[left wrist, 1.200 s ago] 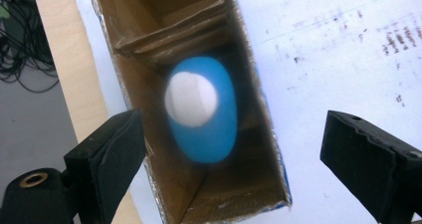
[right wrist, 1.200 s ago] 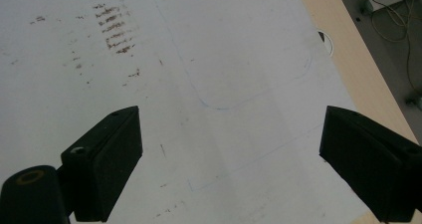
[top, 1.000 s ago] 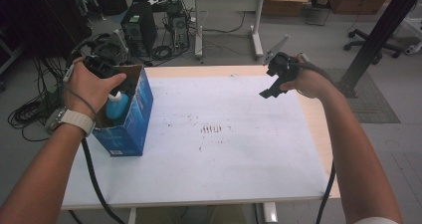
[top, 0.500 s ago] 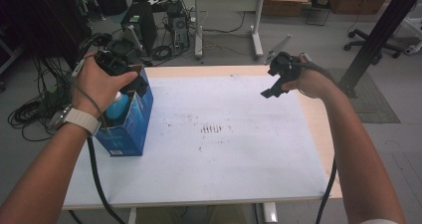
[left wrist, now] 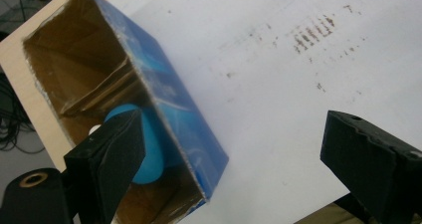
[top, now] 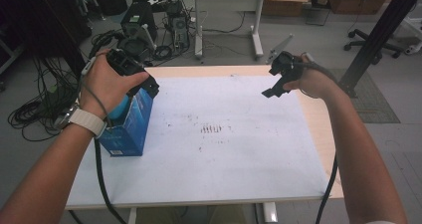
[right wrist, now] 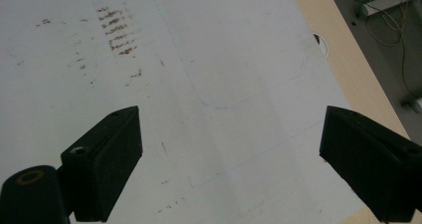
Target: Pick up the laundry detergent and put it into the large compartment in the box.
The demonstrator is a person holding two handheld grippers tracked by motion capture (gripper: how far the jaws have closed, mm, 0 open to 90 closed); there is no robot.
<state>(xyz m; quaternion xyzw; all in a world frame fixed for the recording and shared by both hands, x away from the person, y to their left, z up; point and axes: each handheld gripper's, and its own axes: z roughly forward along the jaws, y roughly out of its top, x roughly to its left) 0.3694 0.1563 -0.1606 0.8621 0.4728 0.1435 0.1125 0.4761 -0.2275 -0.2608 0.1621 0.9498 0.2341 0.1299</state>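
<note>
You held your left gripper (left wrist: 229, 159), jaws spread wide and empty, above the open blue box (left wrist: 129, 109), its blue object (left wrist: 149, 149) behind one finger (left wrist: 107, 159); your right gripper (right wrist: 229, 159) idled released over the table (right wrist: 224, 59).

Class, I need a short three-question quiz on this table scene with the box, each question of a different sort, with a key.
1. True or false: the left tongs are shut on the blue box.
2. What lies inside the box?
A. a blue bottle
B. a red cup
C. a spoon
3. Fill in: the right tongs hang open above the white ____.

Key:
1. False: their jaws stand wide apart, above the box's open top.
2. A
3. sheet
</note>
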